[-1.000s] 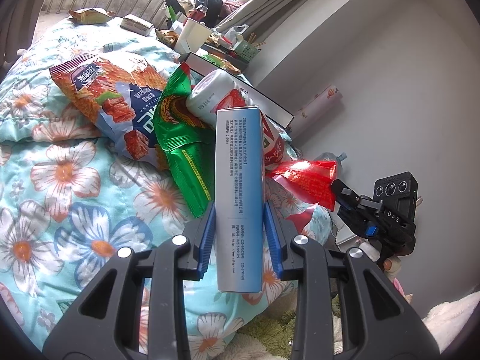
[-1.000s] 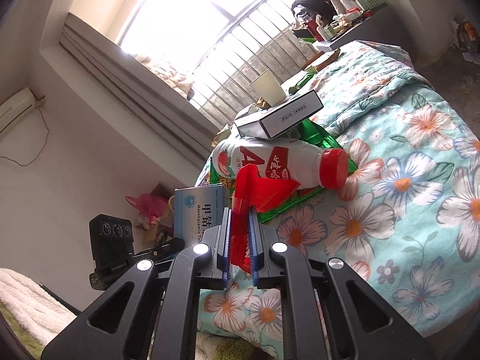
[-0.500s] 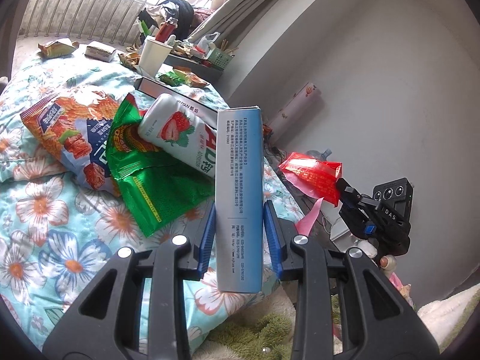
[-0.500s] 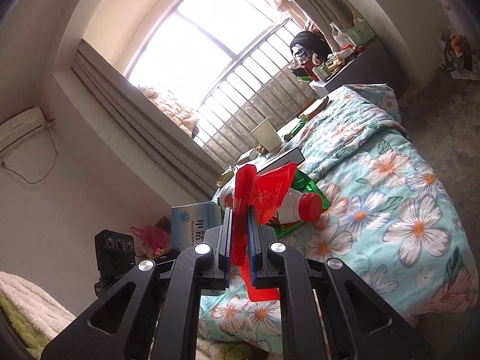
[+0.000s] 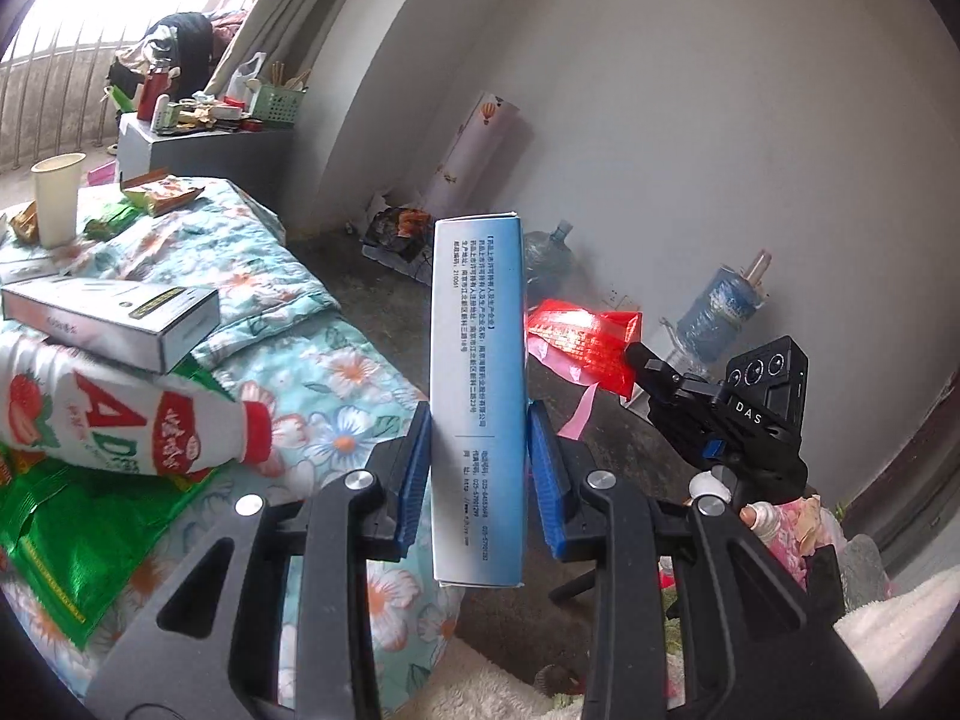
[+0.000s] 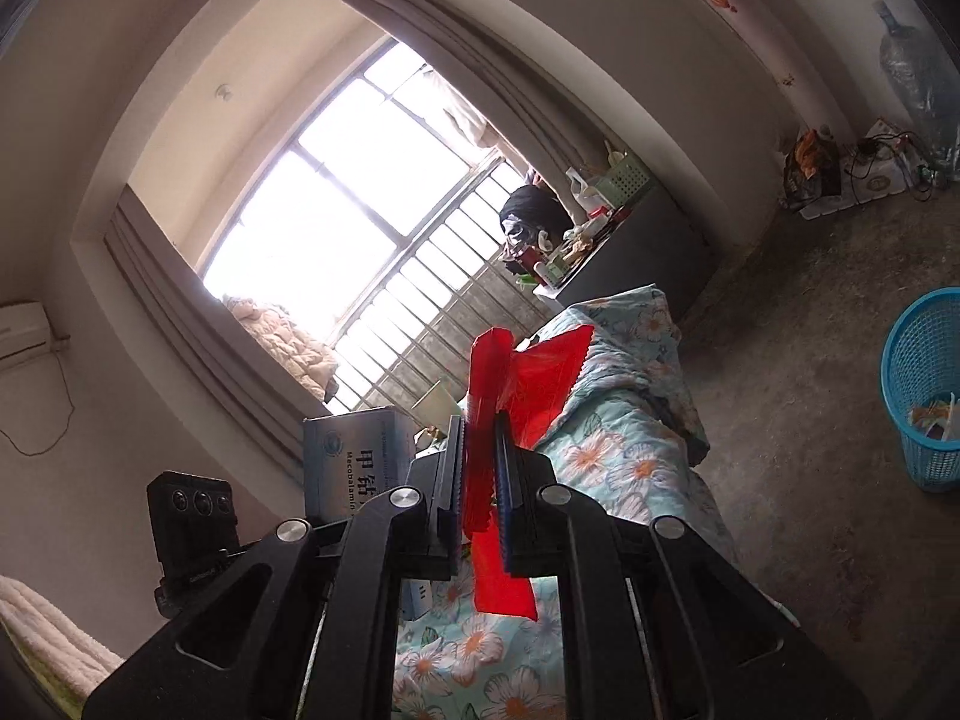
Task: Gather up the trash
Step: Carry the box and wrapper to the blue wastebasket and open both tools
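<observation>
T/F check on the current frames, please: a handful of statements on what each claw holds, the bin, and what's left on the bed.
1. The left claw grips a blue-and-white medicine box. True.
2. The right claw is open, with nothing in it. False: it is shut on a red wrapper.
3. A blue mesh waste basket stands on the floor. True.
4. The strawberry drink bottle stands upright on the bed. False: it lies on its side on a green snack bag.
5. A paper cup stands upright on the floral quilt. True.
</observation>
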Action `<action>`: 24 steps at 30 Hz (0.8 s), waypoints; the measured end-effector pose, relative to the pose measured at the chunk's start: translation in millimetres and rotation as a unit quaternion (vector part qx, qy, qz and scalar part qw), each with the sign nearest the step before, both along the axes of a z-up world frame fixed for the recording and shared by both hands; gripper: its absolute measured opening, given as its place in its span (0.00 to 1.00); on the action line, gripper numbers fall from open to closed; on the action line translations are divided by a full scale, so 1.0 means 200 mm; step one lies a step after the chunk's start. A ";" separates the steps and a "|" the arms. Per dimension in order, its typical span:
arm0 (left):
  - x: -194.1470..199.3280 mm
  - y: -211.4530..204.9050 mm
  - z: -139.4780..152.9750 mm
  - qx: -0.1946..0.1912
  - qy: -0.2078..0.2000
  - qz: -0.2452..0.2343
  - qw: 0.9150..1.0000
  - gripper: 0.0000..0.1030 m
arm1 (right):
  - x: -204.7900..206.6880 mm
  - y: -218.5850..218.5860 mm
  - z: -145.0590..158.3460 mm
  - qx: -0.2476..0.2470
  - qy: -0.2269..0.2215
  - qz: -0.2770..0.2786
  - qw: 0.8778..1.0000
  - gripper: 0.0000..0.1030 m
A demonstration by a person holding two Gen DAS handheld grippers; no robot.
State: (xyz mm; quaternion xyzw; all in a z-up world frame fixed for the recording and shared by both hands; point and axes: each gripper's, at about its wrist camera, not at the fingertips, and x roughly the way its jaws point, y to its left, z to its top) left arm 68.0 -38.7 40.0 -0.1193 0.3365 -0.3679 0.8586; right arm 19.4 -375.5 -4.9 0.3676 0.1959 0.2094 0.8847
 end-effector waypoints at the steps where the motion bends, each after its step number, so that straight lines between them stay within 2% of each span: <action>1: 0.04 -0.09 0.01 0.007 -0.001 -0.014 1.000 0.28 | 0.00 -0.06 -0.01 0.003 0.003 -0.017 1.000 0.09; 5: 0.28 -0.48 0.02 0.042 0.003 -0.068 0.997 0.28 | 0.01 -0.29 -0.11 0.035 0.028 -0.087 0.995 0.09; 10: 0.57 -1.02 -0.07 0.091 0.008 -0.133 0.987 0.28 | 0.11 -0.58 -0.35 0.088 0.076 -0.157 0.981 0.09; 15: 0.84 -1.50 -0.31 0.149 0.026 -0.163 0.975 0.28 | 0.28 -0.87 -0.65 0.146 0.134 -0.210 0.957 0.09; 20: 1.06 -1.84 -0.58 0.180 0.036 -0.181 0.966 0.29 | 0.49 -1.14 -0.94 0.196 0.172 -0.232 0.937 0.10; 22: 1.15 -1.97 -0.70 0.194 0.044 -0.178 0.964 0.30 | 0.59 -1.24 -1.09 0.205 0.204 -0.249 0.924 0.19; 23: 1.20 -2.02 -0.77 0.210 0.049 -0.172 0.961 0.41 | 0.64 -1.29 -1.18 0.211 0.219 -0.251 0.919 0.25; 24: 1.23 -2.05 -0.83 0.223 0.052 -0.159 0.960 0.44 | 0.67 -1.32 -1.28 0.216 0.244 -0.257 0.910 0.35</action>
